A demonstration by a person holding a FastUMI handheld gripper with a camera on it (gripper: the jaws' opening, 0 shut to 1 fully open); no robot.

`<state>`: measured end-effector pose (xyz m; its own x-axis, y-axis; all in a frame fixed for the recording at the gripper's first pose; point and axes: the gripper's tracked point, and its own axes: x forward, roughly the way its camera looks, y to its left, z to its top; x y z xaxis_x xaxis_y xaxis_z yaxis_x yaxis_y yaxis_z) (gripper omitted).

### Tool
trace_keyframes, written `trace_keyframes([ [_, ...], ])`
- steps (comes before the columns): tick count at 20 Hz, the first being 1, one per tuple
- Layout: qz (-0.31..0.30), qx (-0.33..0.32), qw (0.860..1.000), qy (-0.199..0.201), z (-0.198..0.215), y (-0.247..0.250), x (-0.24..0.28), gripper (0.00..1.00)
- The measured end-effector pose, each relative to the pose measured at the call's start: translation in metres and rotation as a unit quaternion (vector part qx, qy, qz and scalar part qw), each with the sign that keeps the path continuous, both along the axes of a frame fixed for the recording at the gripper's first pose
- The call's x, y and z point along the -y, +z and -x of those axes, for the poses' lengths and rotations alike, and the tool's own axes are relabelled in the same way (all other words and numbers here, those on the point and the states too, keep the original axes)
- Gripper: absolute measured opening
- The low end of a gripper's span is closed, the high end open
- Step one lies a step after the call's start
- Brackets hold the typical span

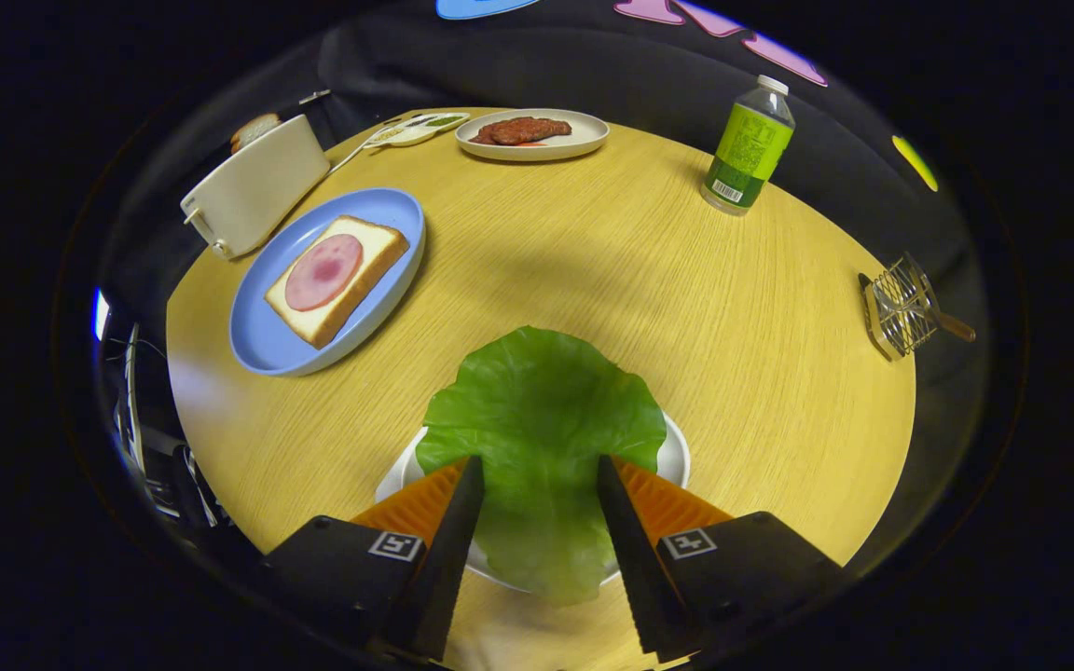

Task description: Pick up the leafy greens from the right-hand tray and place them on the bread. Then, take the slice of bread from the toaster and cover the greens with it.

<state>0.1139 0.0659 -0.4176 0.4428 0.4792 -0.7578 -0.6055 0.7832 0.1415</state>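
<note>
- The gripper (540,475) hangs over the white tray (677,457) nearest the camera; its jaws stand well apart, one finger on each side of the lettuce leaf (537,410), and I cannot tell whether either pad touches the leaf; nothing is gripped between them as far as the picture shows
- The lettuce leaf lies spread over the white tray, covering most of it; judged from that, the pick-up is not yet done
- Taking the white tray as the landmark: the blue plate (267,345) sits beyond it and to the left, carrying a bread slice (378,252) topped with a round of ham (324,271); no greens lie on it yet
- Farther left-beyond the white tray, just behind the blue plate, stands the white toaster (253,191) with a second slice of bread (254,129) poking from its slot; that slice is untouched
- Far beyond the white tray: a plate of meat (531,133); a green bottle (748,144) beyond and to the right
- Left to do, by my reading: close on the leaf, carry it to the ham-topped bread, then fetch the toaster slice and cap it
</note>
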Motion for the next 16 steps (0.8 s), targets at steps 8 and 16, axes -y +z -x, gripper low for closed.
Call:
trace_keyframes([
  [8, -0.007, 0.011, 1.000, -0.024, -0.001, 0.013, 0.005, 0.08],
  [16, -0.053, 0.042, 0.996, -0.049, 0.009, 0.087, -0.010, 0.08],
])
